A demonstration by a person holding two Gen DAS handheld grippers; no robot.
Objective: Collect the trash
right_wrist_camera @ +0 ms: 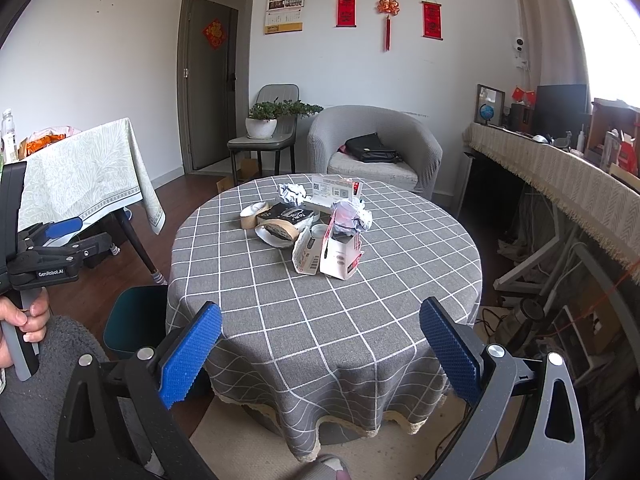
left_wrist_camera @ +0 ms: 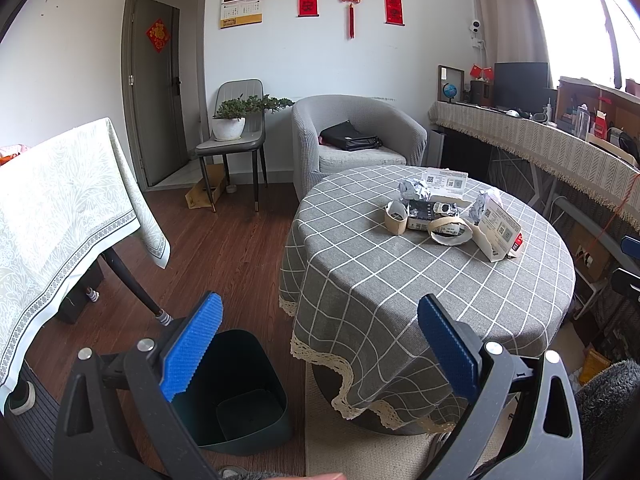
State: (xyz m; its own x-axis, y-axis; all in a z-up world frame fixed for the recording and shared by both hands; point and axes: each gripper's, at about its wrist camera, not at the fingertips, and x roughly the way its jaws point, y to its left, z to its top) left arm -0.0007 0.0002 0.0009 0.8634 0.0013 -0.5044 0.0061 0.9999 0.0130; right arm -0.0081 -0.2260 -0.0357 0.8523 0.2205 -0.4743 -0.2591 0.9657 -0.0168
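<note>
A heap of trash lies on the round table with the grey checked cloth point(left_wrist_camera: 400, 280) point(right_wrist_camera: 340, 320): crumpled paper point(left_wrist_camera: 414, 190) point(right_wrist_camera: 292, 193), tape rolls point(left_wrist_camera: 396, 216) point(right_wrist_camera: 253, 215), a dark packet point(right_wrist_camera: 286, 216) and white cartons point(left_wrist_camera: 500, 232) point(right_wrist_camera: 340, 256). A dark green bin point(left_wrist_camera: 236, 396) point(right_wrist_camera: 136, 316) stands on the floor left of the table. My left gripper point(left_wrist_camera: 320, 344) is open and empty, above the bin and table edge. My right gripper point(right_wrist_camera: 320, 348) is open and empty, short of the trash.
A table with a pale patterned cloth point(left_wrist_camera: 60, 208) point(right_wrist_camera: 88, 168) stands at the left. A grey armchair with a black bag point(left_wrist_camera: 352, 140) point(right_wrist_camera: 372, 148) and a chair with a potted plant point(left_wrist_camera: 236, 124) stand behind. A cluttered long desk point(right_wrist_camera: 560, 176) runs along the right.
</note>
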